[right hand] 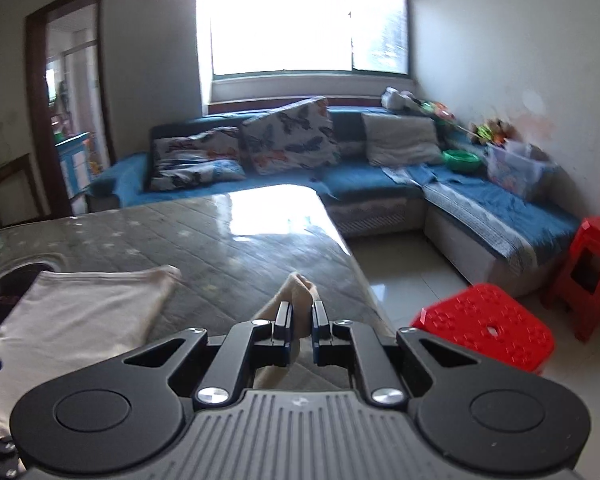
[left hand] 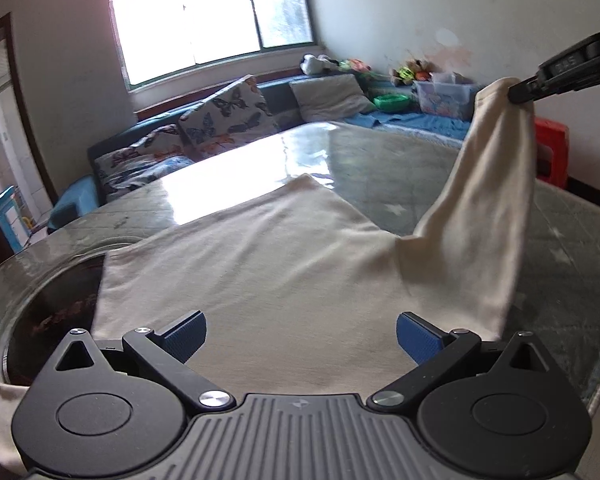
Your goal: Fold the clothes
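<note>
The cream garment [left hand: 268, 264] lies spread on the glass-topped bench [left hand: 380, 160]. The right gripper [right hand: 301, 316] has its fingers pinched on one raised corner; the left gripper [left hand: 300, 334] hovers above, fingers wide apart.

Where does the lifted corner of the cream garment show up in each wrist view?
Left wrist: upper right, the lifted corner pinched in the right claw.
Right wrist: bottom centre, poking out between the shut pads of that claw.
Shared landmark: butterfly cushion on the blue sofa.
</note>
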{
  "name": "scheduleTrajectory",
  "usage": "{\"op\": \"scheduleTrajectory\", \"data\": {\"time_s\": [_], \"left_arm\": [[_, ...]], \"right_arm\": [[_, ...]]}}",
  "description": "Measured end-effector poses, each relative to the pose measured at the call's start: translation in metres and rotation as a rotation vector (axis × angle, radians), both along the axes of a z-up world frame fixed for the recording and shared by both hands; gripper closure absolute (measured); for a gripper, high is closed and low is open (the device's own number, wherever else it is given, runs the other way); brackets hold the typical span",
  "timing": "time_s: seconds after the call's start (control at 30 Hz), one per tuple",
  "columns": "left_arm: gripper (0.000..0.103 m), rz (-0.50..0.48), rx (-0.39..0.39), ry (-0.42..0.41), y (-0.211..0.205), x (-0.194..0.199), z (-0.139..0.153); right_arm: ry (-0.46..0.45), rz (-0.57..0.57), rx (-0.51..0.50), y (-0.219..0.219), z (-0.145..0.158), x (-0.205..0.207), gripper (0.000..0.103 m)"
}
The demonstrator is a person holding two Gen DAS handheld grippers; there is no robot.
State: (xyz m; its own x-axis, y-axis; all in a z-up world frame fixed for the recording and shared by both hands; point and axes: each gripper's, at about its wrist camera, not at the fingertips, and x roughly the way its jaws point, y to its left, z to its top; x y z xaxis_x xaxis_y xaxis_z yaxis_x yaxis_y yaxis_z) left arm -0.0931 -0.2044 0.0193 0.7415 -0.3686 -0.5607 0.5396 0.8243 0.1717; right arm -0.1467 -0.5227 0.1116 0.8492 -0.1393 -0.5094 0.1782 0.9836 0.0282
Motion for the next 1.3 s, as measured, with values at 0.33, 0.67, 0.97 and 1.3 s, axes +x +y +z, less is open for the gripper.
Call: {"op": "scheduleTrajectory", "data": {"time_s": [0.33, 0.67, 0.97, 1.3], "left_arm": [[0.000, 0.117, -0.049, -0.026, 0.053, 0.007, 0.010], [0.000, 0.192, -0.085, -0.026, 0.094, -0.003, 0.007], [0.000, 0.263, -0.088, -0.021, 0.124, -0.004, 0.007], [0.000, 0.272, -0.102, -0.048, 0.130, -0.008, 0.017]], "right_arm": [[-0.054, 0.264, -0.042, 0.095, 0.059, 0.004, 0.094], [-0.017, 0.530, -0.076, 0.206, 0.061, 0.028, 0.095], [0.132, 0.683, -0.073, 0.265, 0.010, 0.052, 0.088], [0.183, 0.606, -0.120, 0.219, -0.004, 0.045, 0.083]]}}
